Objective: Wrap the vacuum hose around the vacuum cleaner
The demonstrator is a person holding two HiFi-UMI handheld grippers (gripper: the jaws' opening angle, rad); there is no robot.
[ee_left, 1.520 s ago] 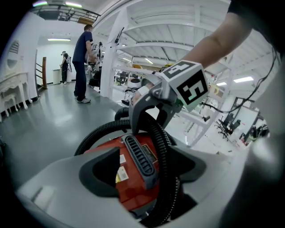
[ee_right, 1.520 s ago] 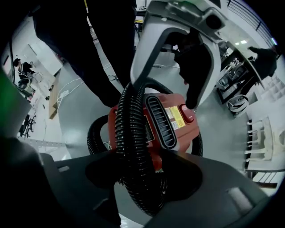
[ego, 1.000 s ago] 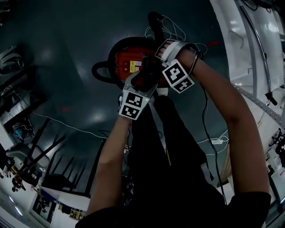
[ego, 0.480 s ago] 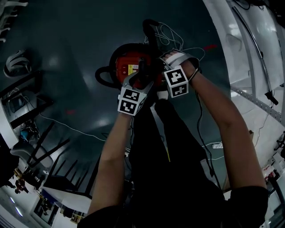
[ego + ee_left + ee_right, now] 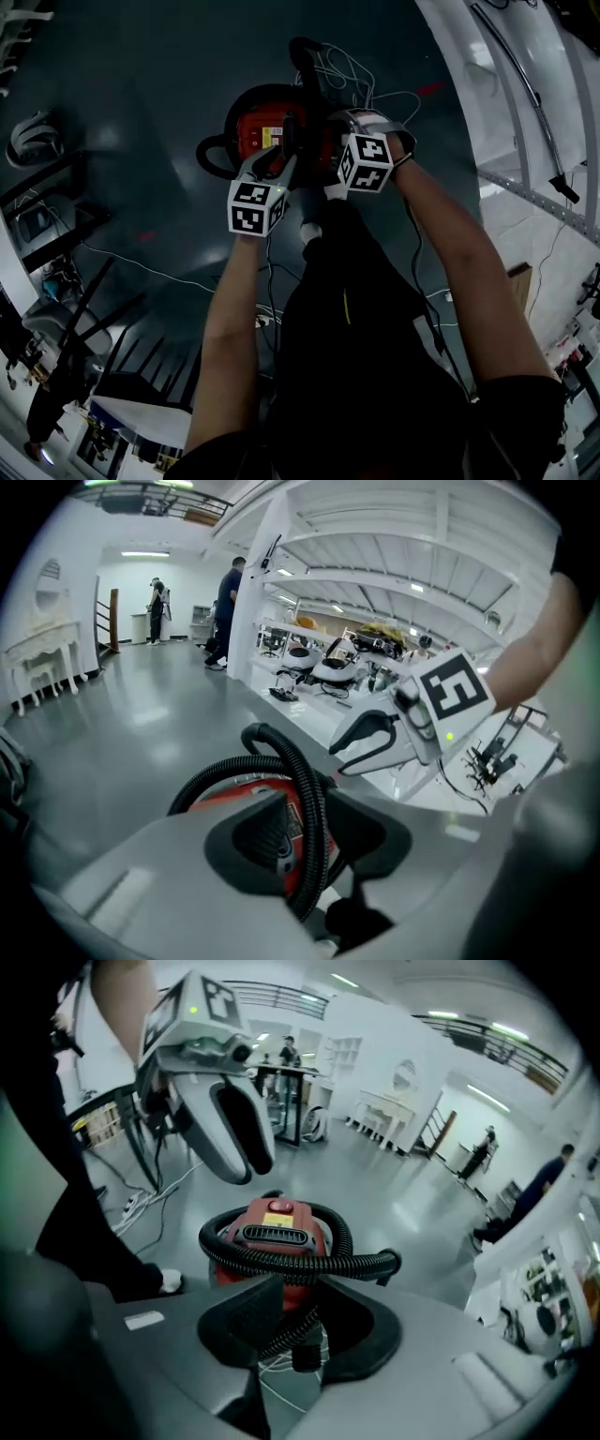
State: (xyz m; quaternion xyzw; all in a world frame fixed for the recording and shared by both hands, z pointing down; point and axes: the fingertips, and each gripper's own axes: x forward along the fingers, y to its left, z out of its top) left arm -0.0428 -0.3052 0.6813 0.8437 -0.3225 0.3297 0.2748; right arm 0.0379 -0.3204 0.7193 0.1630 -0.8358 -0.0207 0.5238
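Note:
A red vacuum cleaner point(image 5: 267, 131) stands on the dark floor with its black ribbed hose point(image 5: 211, 155) looped round it. My left gripper point(image 5: 277, 167) and right gripper point(image 5: 323, 155) hover side by side just above it. In the left gripper view the hose point(image 5: 302, 771) runs up between the jaws of the left gripper point(image 5: 311, 827), whose pads press it. In the right gripper view a hose section point(image 5: 286, 1326) near its end cuff sits between the jaws of the right gripper point(image 5: 300, 1321). Both pairs of jaws have just been closing on the hose.
White cables point(image 5: 361, 75) lie tangled on the floor beyond the vacuum. A white bench structure point(image 5: 525, 103) runs along the right. Dark racks and chair legs point(image 5: 84, 319) stand at the lower left. People point(image 5: 230, 611) stand far off in the hall.
Both grippers have risen above the vacuum. The right gripper has rolled, its marker cube now turned differently. The left gripper's cube has shifted left.

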